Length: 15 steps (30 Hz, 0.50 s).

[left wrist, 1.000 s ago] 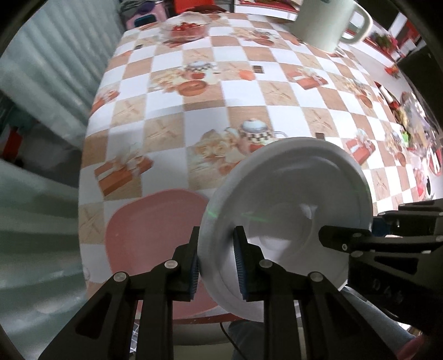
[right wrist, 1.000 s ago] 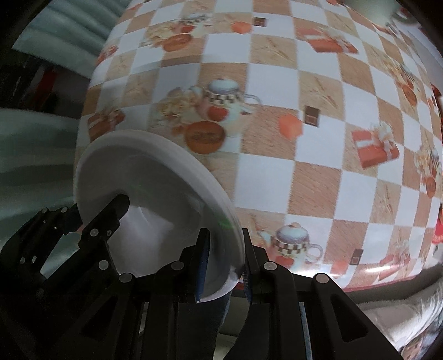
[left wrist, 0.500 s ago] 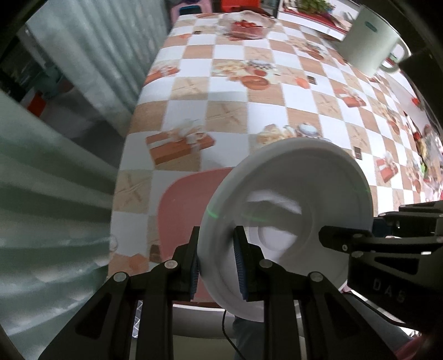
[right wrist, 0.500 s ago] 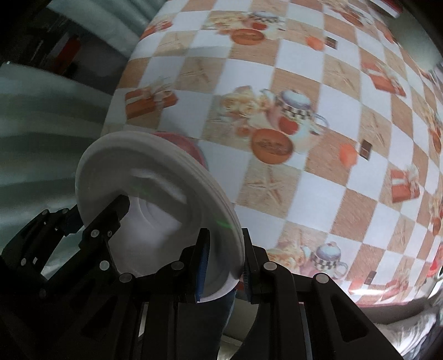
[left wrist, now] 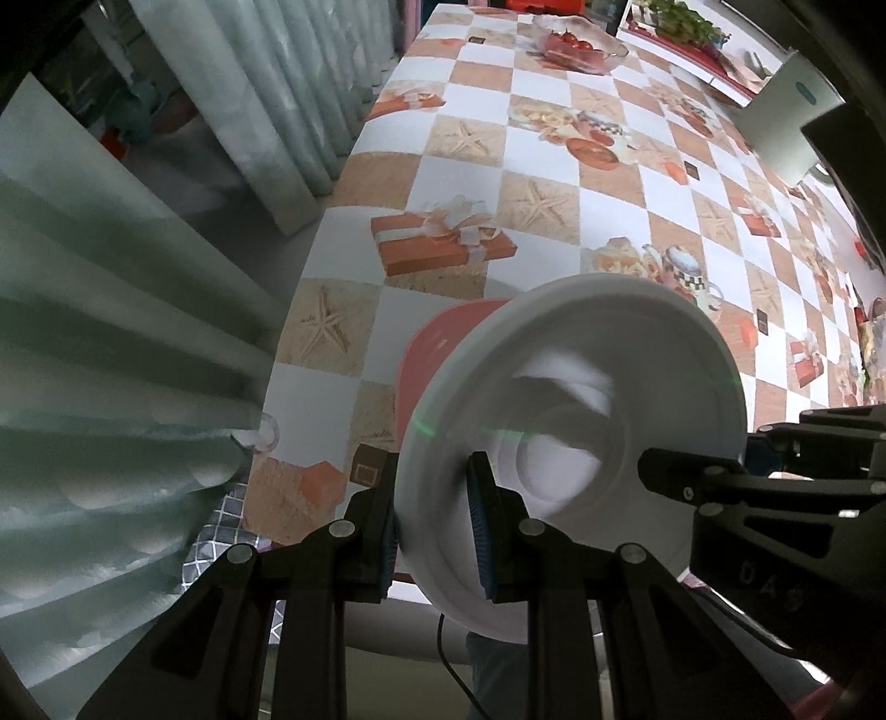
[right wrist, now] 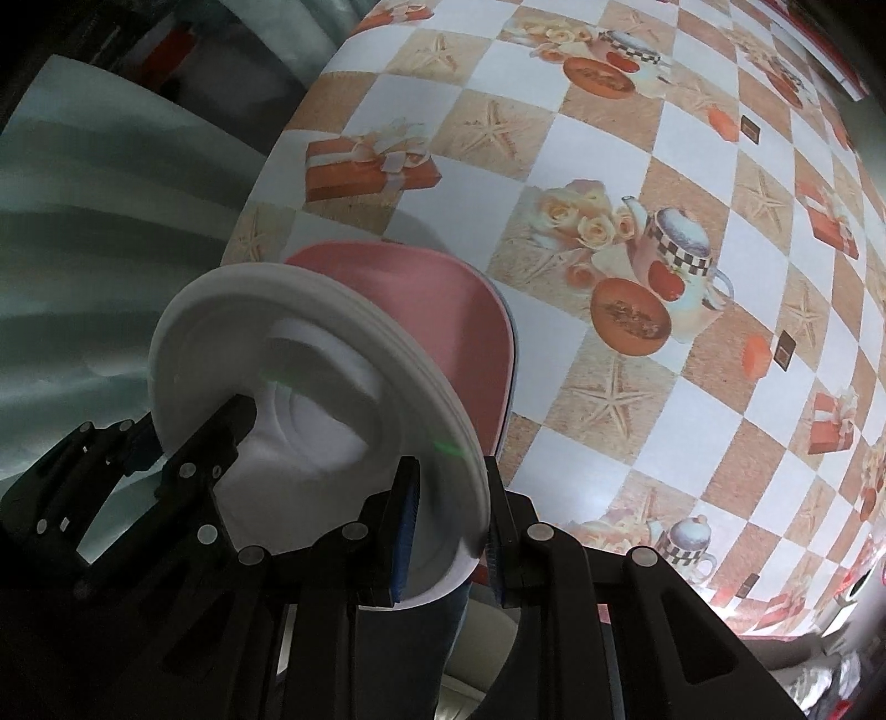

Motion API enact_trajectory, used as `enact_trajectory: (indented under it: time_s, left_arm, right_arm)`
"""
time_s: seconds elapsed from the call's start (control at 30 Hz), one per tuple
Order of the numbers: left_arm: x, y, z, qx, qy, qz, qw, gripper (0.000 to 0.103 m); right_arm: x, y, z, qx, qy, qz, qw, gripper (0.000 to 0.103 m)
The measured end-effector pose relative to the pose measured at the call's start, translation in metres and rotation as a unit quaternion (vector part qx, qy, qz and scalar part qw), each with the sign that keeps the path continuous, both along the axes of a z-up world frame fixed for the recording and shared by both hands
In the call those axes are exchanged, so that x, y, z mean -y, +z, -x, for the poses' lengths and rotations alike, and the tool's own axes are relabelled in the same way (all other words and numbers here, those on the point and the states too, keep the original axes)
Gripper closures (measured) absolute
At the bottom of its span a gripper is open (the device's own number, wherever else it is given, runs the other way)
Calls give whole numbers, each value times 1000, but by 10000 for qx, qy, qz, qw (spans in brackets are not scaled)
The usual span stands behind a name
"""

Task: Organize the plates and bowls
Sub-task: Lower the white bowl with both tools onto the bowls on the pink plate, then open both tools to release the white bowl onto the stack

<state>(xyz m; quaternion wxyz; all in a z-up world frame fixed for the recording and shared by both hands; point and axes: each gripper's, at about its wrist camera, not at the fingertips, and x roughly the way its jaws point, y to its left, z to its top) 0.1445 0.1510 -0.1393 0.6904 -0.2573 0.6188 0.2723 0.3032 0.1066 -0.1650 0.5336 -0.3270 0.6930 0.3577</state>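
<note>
A white round plate hangs in the air, held by both grippers on opposite rims. My left gripper is shut on its left rim. My right gripper is shut on its right rim; its body shows at the right of the left wrist view. A pink rounded-square plate lies flat on the checked tablecloth just beyond and below the white plate, near the table's front left corner. It also shows in the left wrist view, half hidden by the white plate.
The table's left edge runs beside pale curtains. A glass bowl of red tomatoes stands at the far end. A large white mug stands at the far right. A small clear clip sits on the table edge.
Both grippers have carried the white plate to the left, toward the table's corner. The pink plate now lies directly behind it, and more curtain shows at the left.
</note>
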Motion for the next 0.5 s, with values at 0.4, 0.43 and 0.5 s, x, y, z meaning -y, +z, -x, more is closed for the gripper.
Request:
enact_trajectory:
  time_s: [0.4,0.43,0.5]
  left_arm:
    - [-5,-13,-6,-87,-30,51,9999,78]
    - [-5,-14,-6,-87,-45,55,9999,78]
    - [-4,-15,-7,-55,-45,77,9999,78]
  right_arm:
    - [4,-12,-4,-23,-62,41,10000,79]
    - [5,-12,-4,-18,-62,42,10000,79]
    - [7,-13,-5,4,-49,36,10000,79]
